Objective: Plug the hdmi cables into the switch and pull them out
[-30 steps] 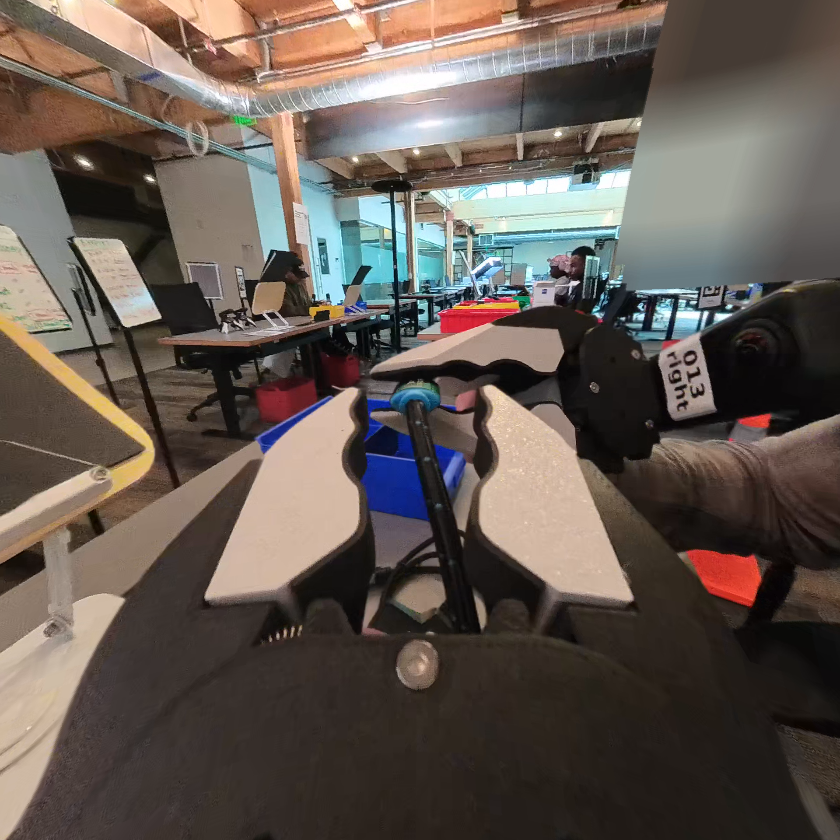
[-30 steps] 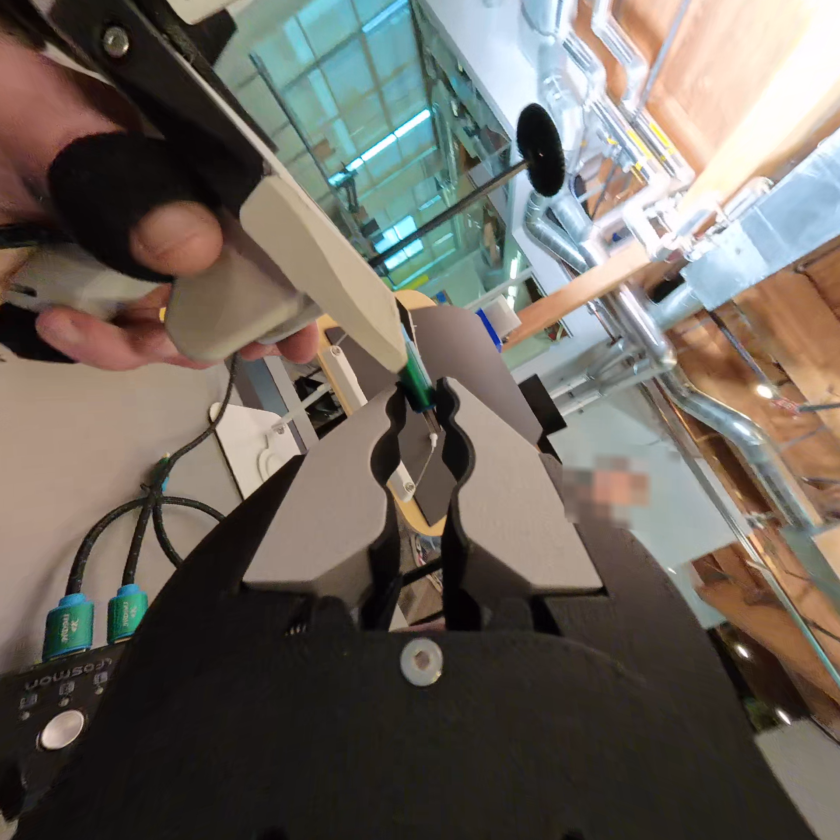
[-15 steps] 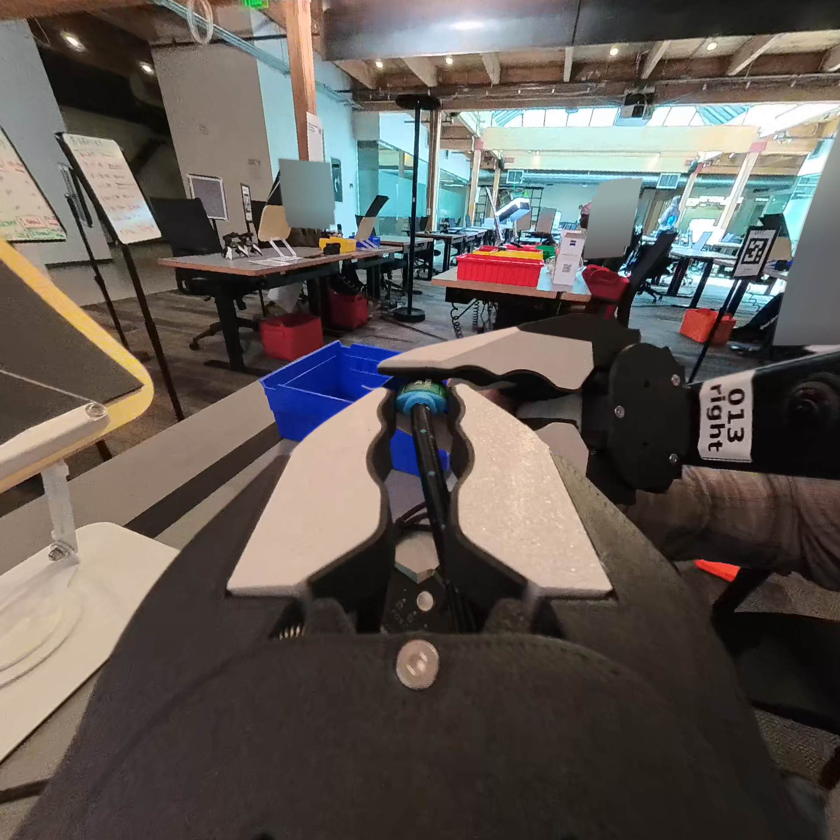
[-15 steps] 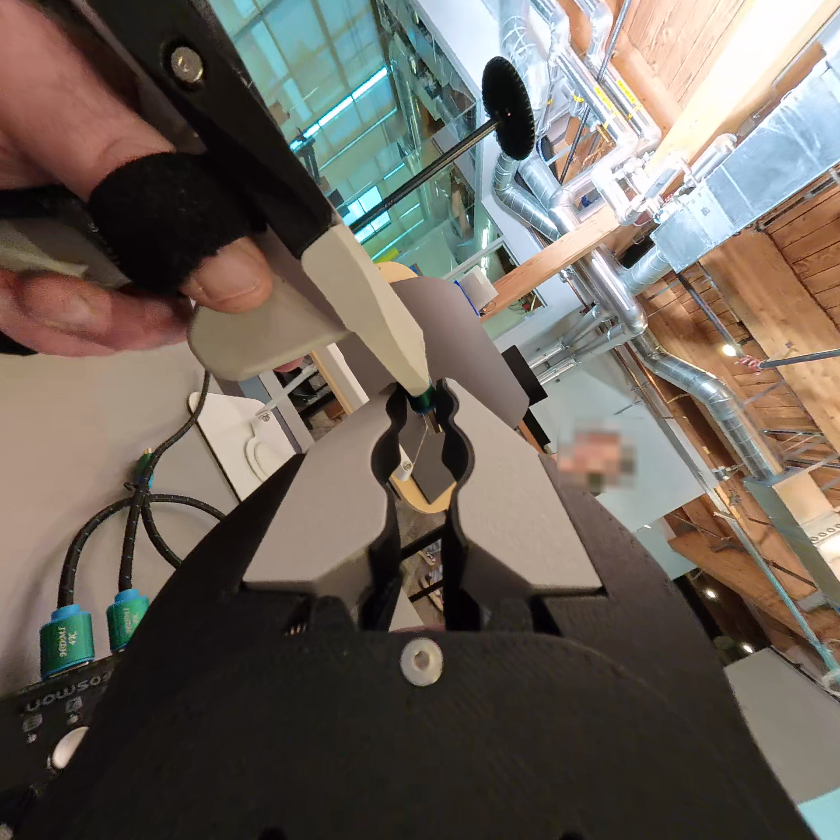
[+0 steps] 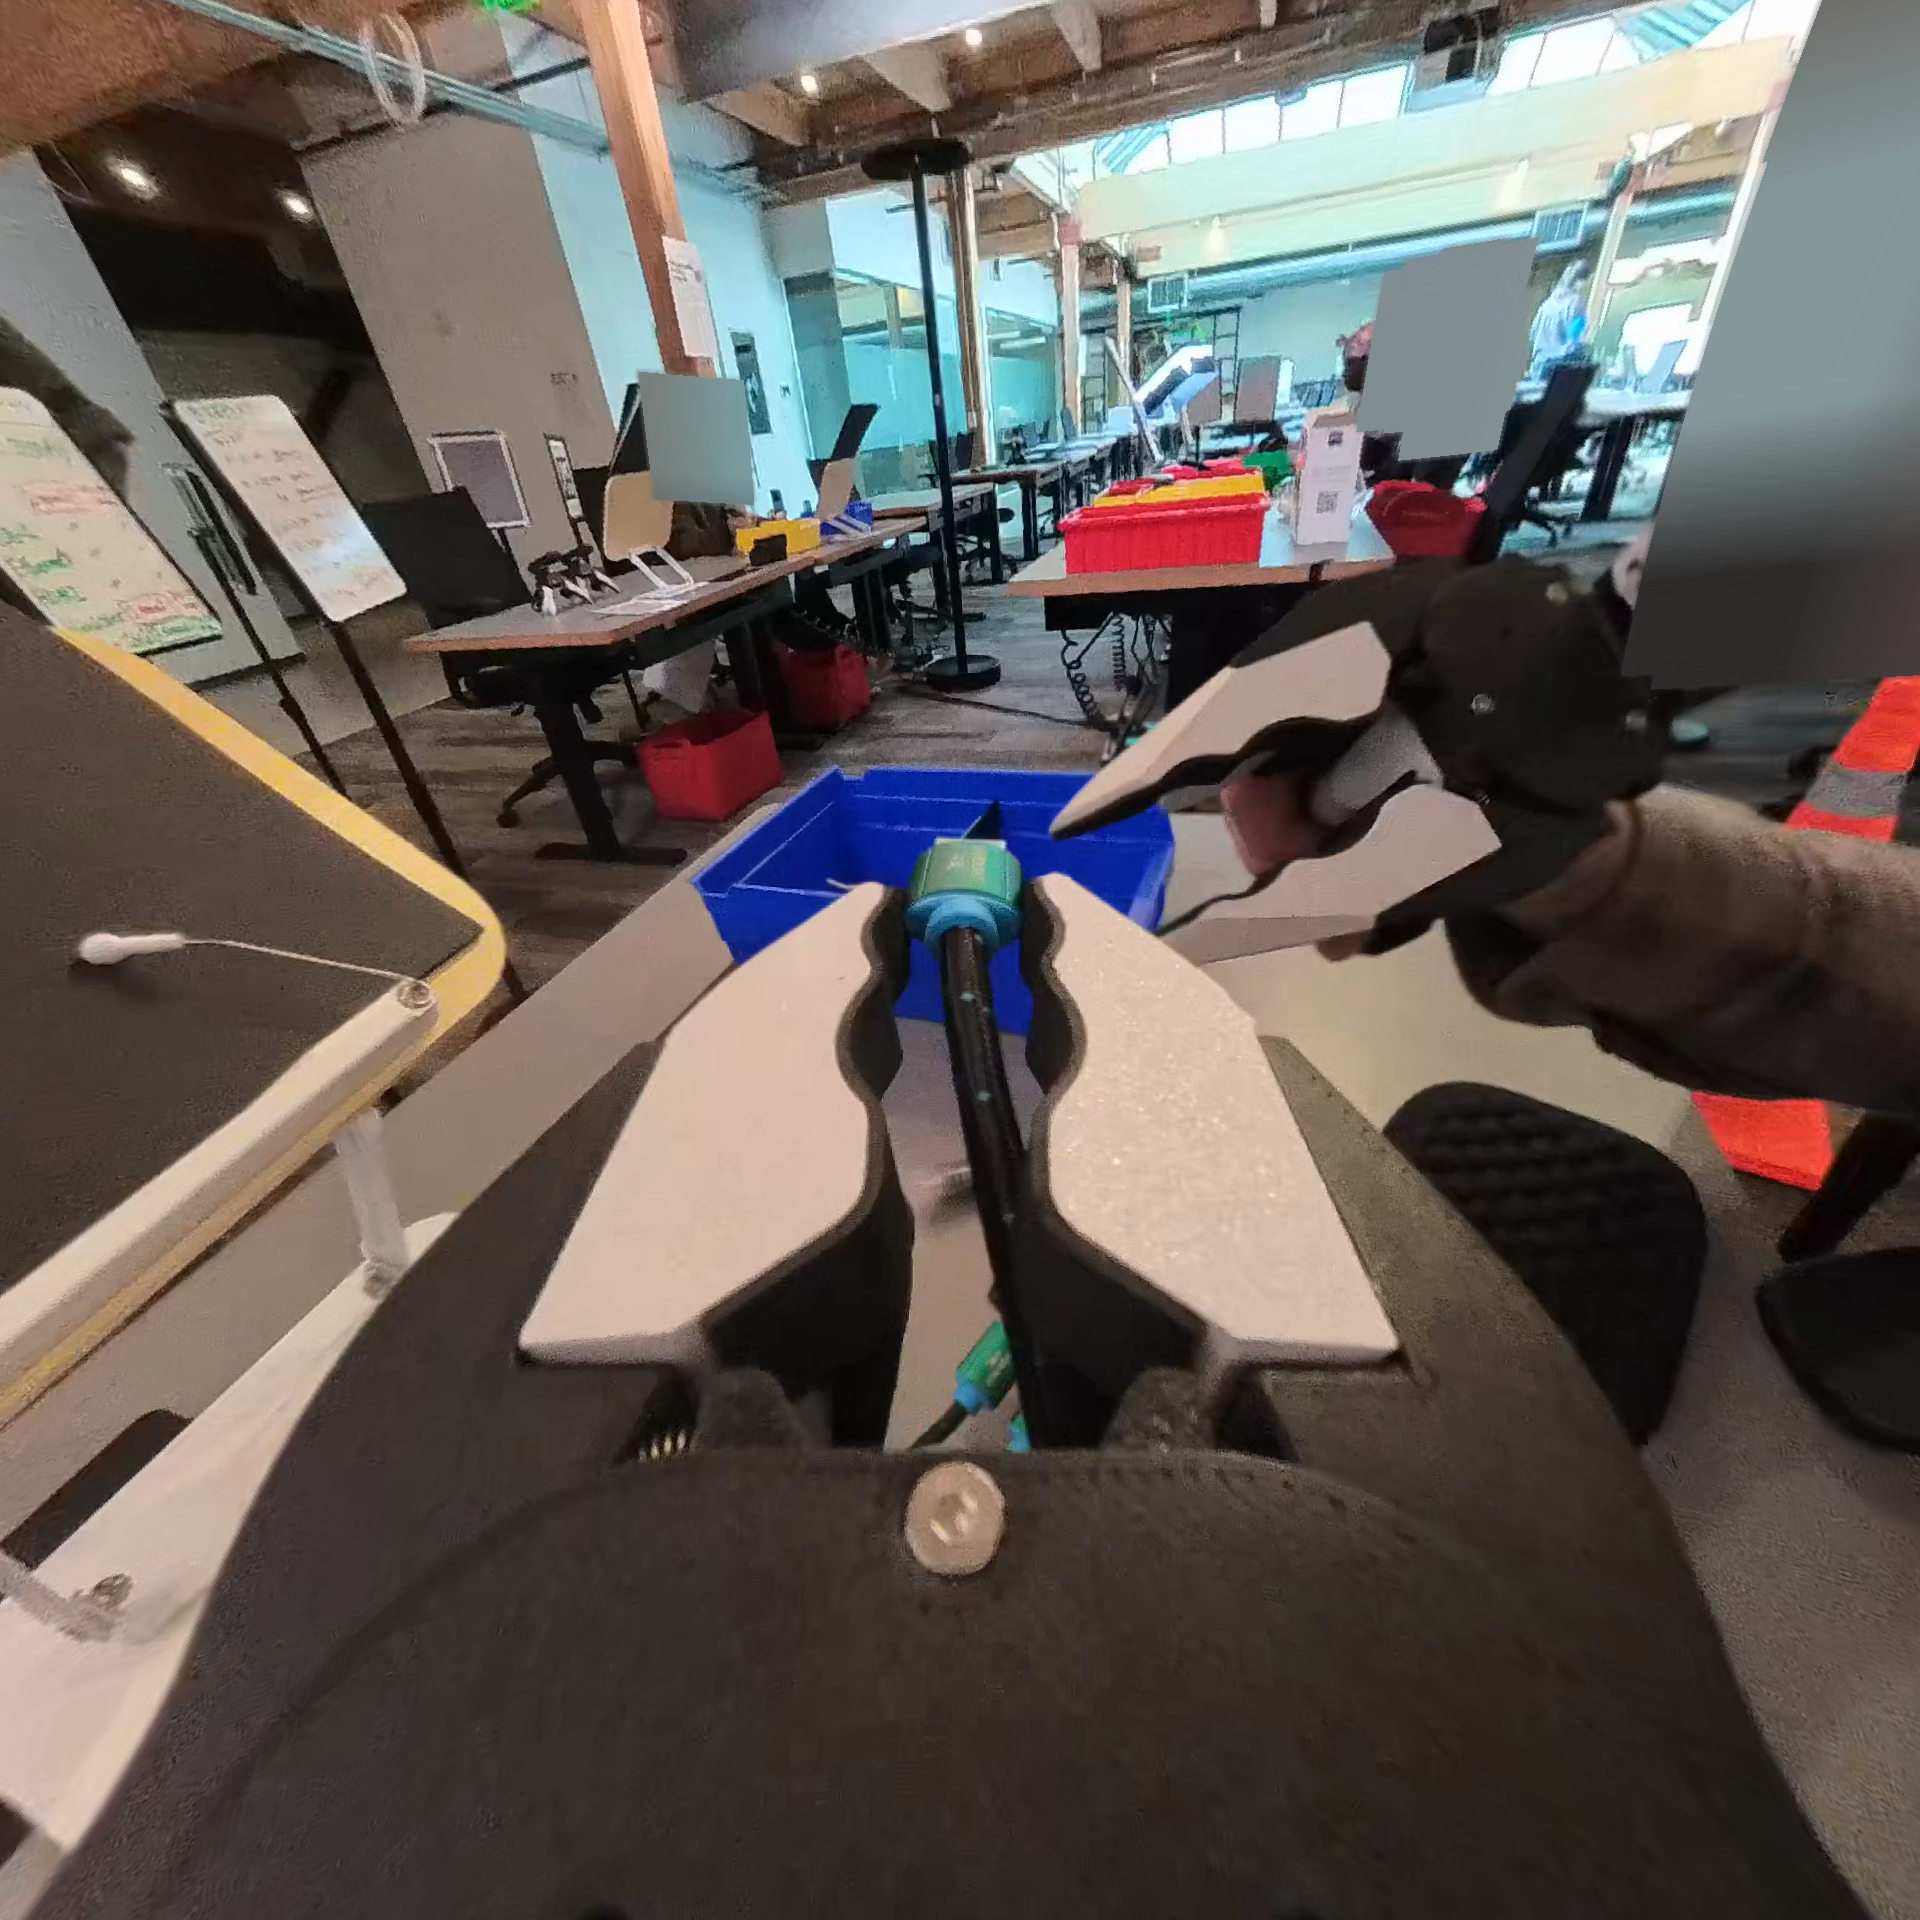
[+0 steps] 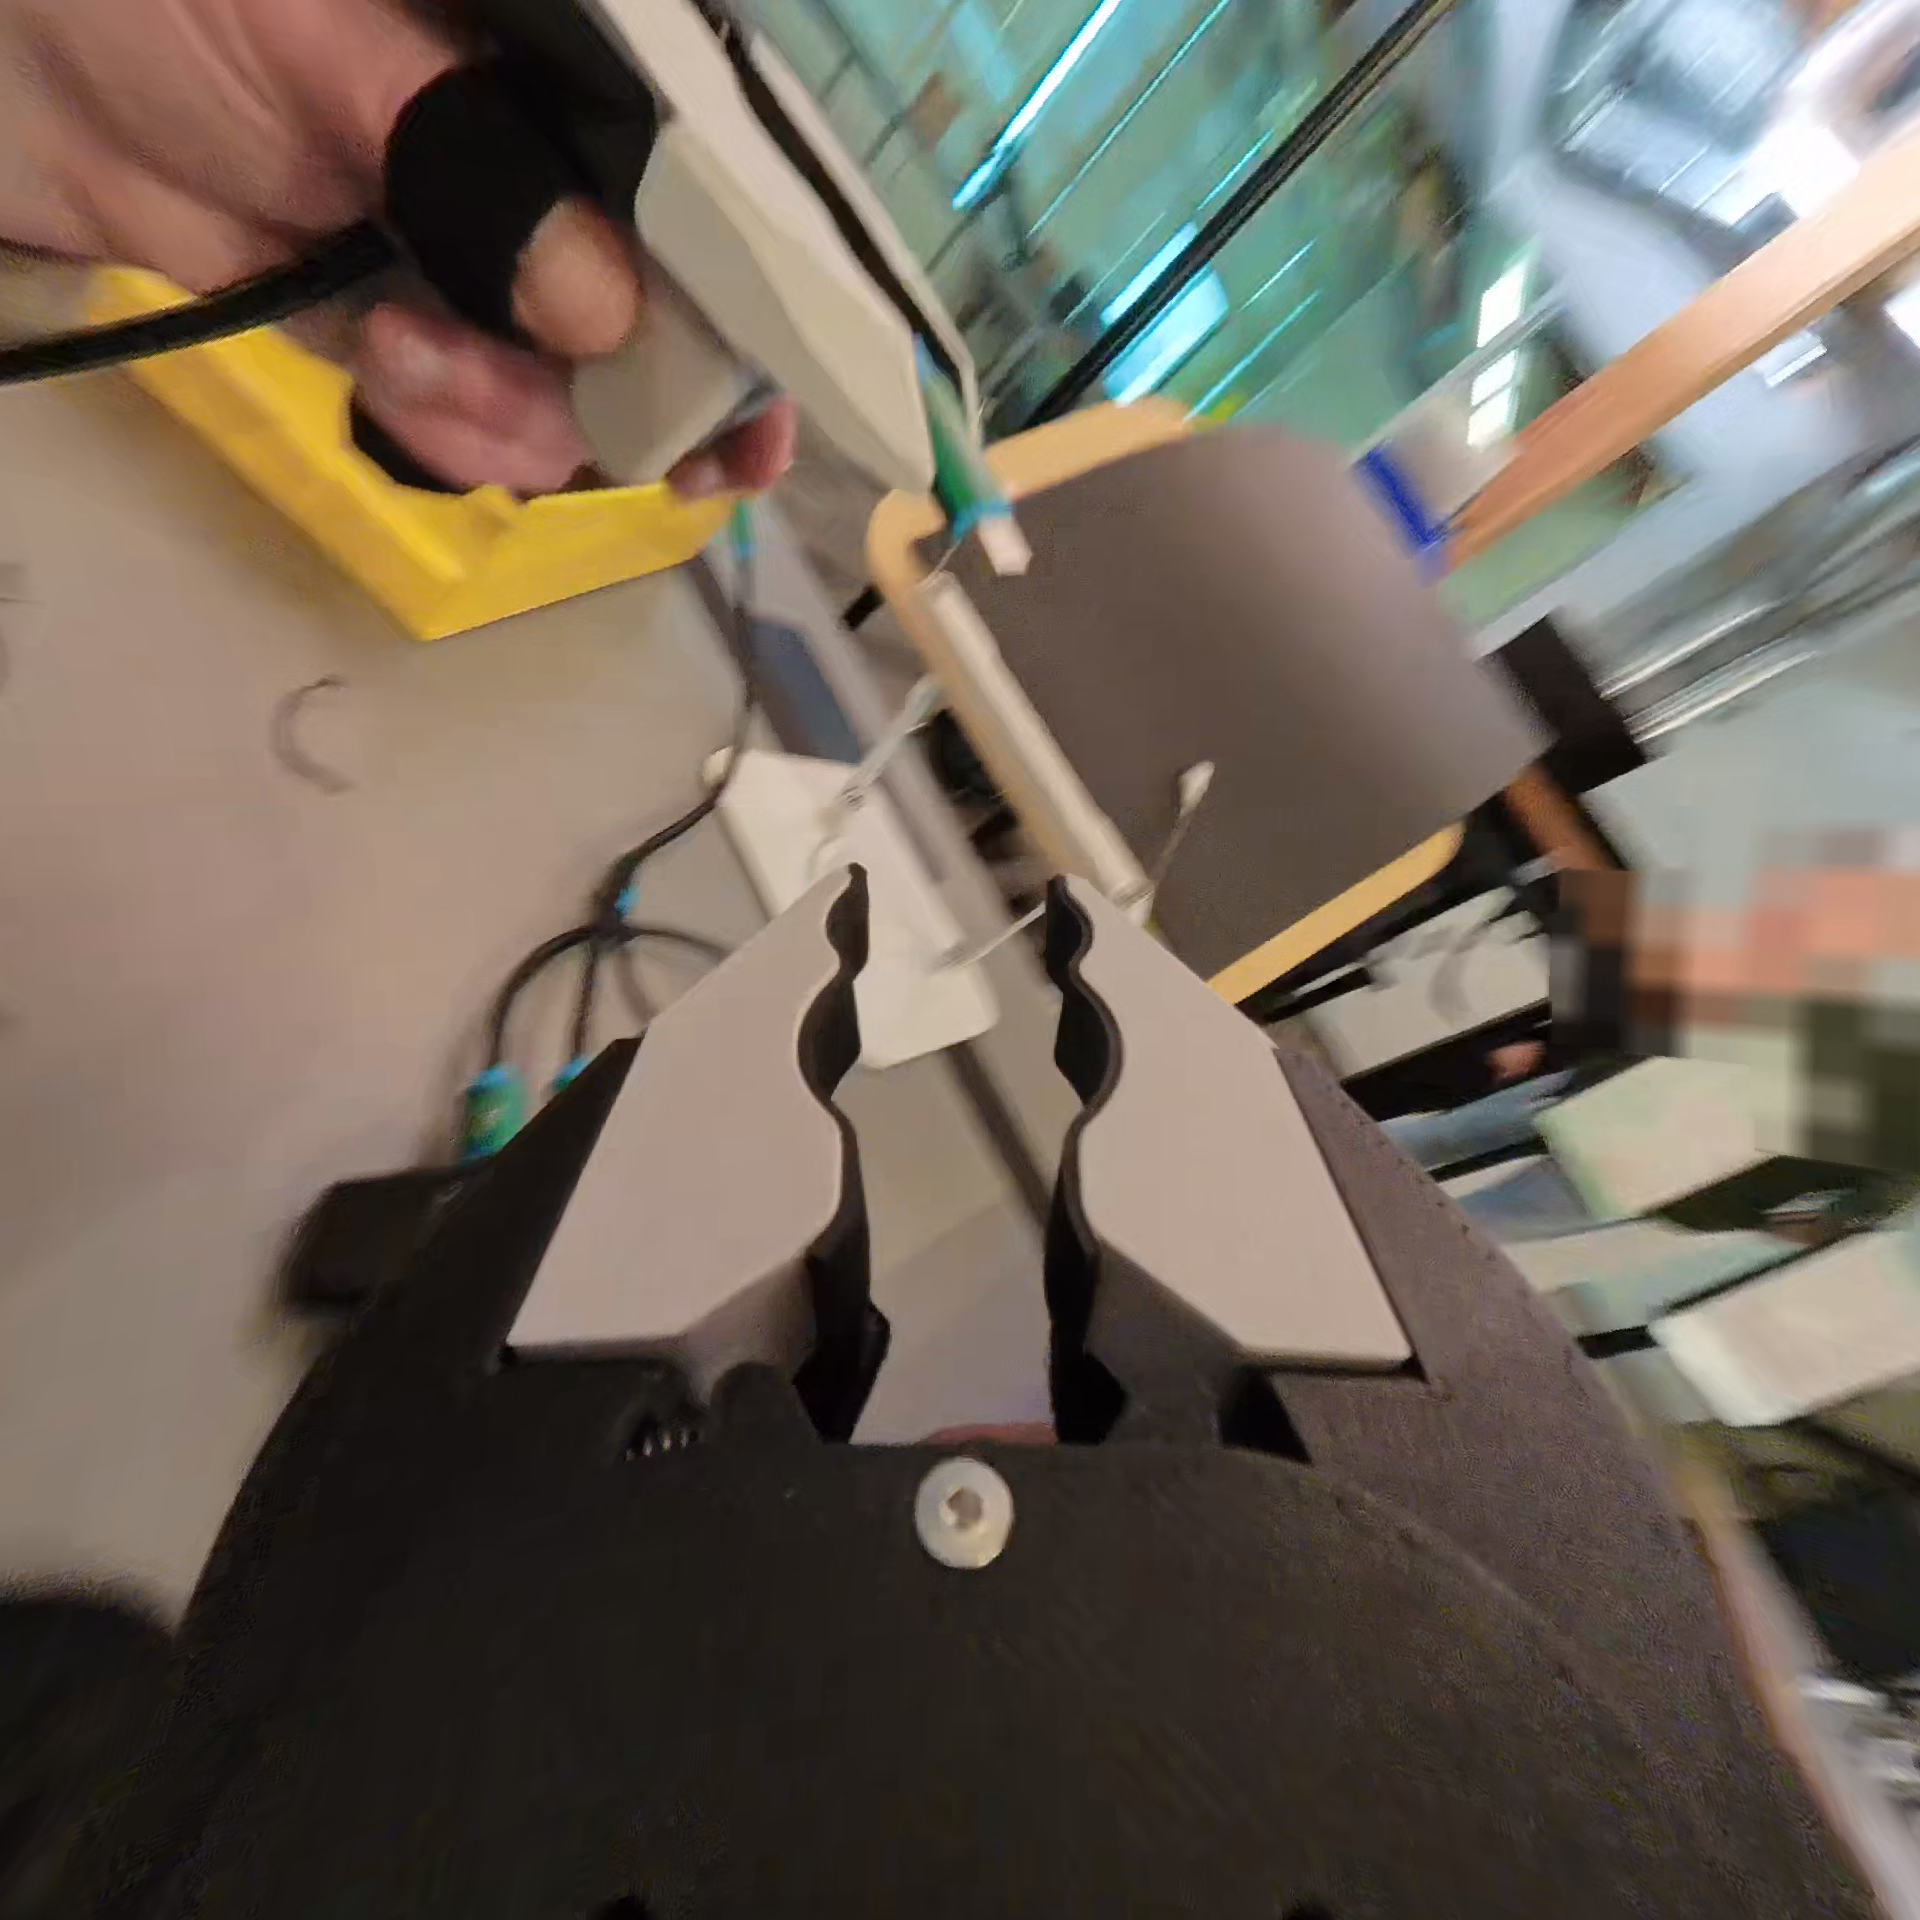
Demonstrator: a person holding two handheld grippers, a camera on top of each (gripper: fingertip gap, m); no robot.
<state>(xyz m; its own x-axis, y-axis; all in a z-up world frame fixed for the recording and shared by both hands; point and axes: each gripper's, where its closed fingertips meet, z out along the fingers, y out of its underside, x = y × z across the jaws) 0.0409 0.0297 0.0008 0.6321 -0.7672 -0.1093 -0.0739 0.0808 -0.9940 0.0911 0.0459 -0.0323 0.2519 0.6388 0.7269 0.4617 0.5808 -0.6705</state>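
Observation:
My left gripper (image 5: 961, 902) is shut on the teal-green plug (image 5: 961, 871) of a black HDMI cable (image 5: 985, 1101), held in the air above the grey table (image 5: 1382, 1049). The cable runs back between the fingers. My right gripper (image 6: 954, 891) is open and empty; in the left wrist view it (image 5: 1122, 883) hovers just right of the plug, apart from it. The right wrist view is blurred. It shows the left gripper (image 6: 914, 468) with the plug (image 6: 961, 473) at the top, and the black switch (image 6: 364, 1226) at lower left with two plugs (image 6: 488, 1107) in it.
A blue bin (image 5: 935, 831) sits on the table's far side. A dark board with a yellow rim on a white stand (image 5: 208, 914) stands at the left. A yellow bin (image 6: 416, 520) lies near the left hand. A loose plug (image 5: 982, 1371) lies below the left gripper.
My right gripper has opened, let go of the plug tip and swung away to the right. The left gripper keeps its hold on the plug and now points lower.

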